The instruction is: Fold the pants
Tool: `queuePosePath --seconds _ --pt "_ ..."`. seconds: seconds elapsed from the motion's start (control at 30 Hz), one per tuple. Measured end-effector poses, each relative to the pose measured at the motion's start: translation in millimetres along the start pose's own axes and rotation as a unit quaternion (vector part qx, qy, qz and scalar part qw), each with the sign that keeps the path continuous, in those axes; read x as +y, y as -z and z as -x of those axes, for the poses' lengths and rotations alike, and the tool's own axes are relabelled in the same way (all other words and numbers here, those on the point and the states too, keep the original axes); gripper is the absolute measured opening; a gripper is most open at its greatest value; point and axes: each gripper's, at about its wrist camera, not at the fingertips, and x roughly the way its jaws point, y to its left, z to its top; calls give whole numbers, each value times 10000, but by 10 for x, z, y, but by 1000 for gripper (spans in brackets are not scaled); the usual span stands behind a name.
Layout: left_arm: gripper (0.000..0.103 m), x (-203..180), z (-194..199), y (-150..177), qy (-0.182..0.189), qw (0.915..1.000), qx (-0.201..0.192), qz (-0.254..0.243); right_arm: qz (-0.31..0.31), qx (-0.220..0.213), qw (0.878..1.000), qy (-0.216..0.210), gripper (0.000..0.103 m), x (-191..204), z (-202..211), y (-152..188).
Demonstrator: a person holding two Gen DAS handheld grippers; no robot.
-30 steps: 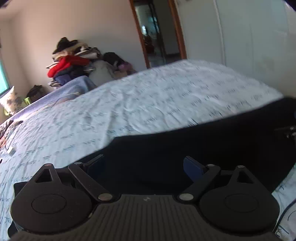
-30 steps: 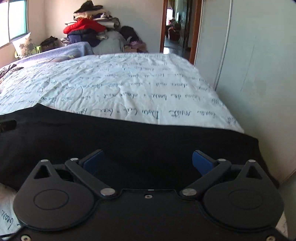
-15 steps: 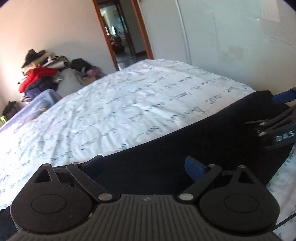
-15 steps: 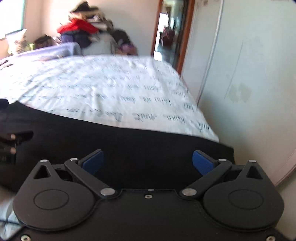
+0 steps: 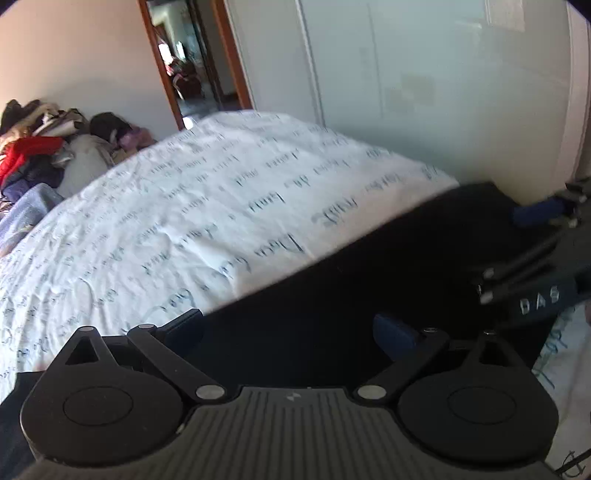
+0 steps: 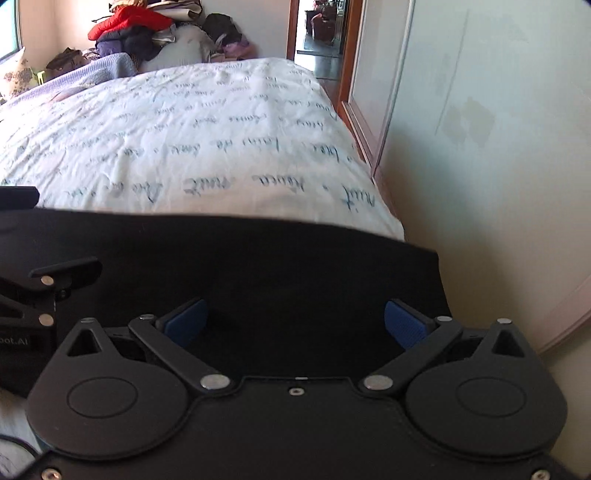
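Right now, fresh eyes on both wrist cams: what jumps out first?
The black pants lie spread along the near edge of the bed, dark against the white bedsheet printed with handwriting. Both the left gripper and the right gripper sit over the fabric with jaws wide apart and nothing clamped; the left jaws have just been opening. At the far end, a heap of clothes with a red garment on top is piled against the wall.

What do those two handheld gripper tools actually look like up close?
Both are black plastic. The left gripper has a ribbed grey-black body, two round discs, silver rivets on scissor-like links, and blue fingertip pads. The right gripper looks alike but smooth-bodied with small screws. White lettering marks their sides.
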Motion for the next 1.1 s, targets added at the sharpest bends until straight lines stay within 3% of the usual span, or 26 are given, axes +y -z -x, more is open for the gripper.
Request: queuePosePath --seconds 0.07,0.13,0.23,0.3,0.33,0.43,0.47,0.53,0.6,0.67,0.73,0.83,0.93,1.03,1.1 --pt "99 -86 47 62 -229 9996 -166 25 -187 -28 9998 61 103 -95 49 31" --pt "100 -147 160 98 -217 9993 -242 -160 -205 -139 9991 347 103 -123 229 125" --pt "101 -254 273 151 -61 9988 -411 -271 -204 -4 9998 -49 103 -156 375 316" --pt "100 -386 227 173 45 9980 -401 -496 -25 -7 10000 12 103 -150 393 430" --pt "101 -437 223 190 -76 9972 -452 -586 22 -43 10000 39 103 -154 423 459" --pt "100 -513 306 165 -230 9944 -637 -806 -487 -281 9980 288 103 -251 609 459" --pt "101 -521 333 144 -198 9941 -710 -797 -686 -430 9962 309 103 -290 674 476" --pt "103 -520 335 121 -94 9945 -777 -696 -966 -514 9940 -49 103 -363 688 519" --pt "101 -555 221 120 47 9959 -546 -720 -933 -31 9951 -330 103 -395 525 572" --pt "101 -535 205 143 64 9969 -564 -551 -849 -152 9962 -106 103 -392 576 607" --pt "101 -467 264 137 167 9974 -639 -297 -1349 -433 9899 -61 103 -517 707 629" --pt "102 -364 241 115 304 9974 -625 177 -2596 -940 9606 -309 103 -861 851 726" --pt "102 -304 129 120 407 9977 -306 457 -4057 -648 9016 -1351 103 -1218 695 845" --pt "101 -266 131 127 551 9961 -276 626 -4982 -527 8411 -2038 103 -1349 539 977" --pt "102 -277 139 124 567 9963 -273 593 -5247 -572 8194 -2237 103 -1359 491 1016"
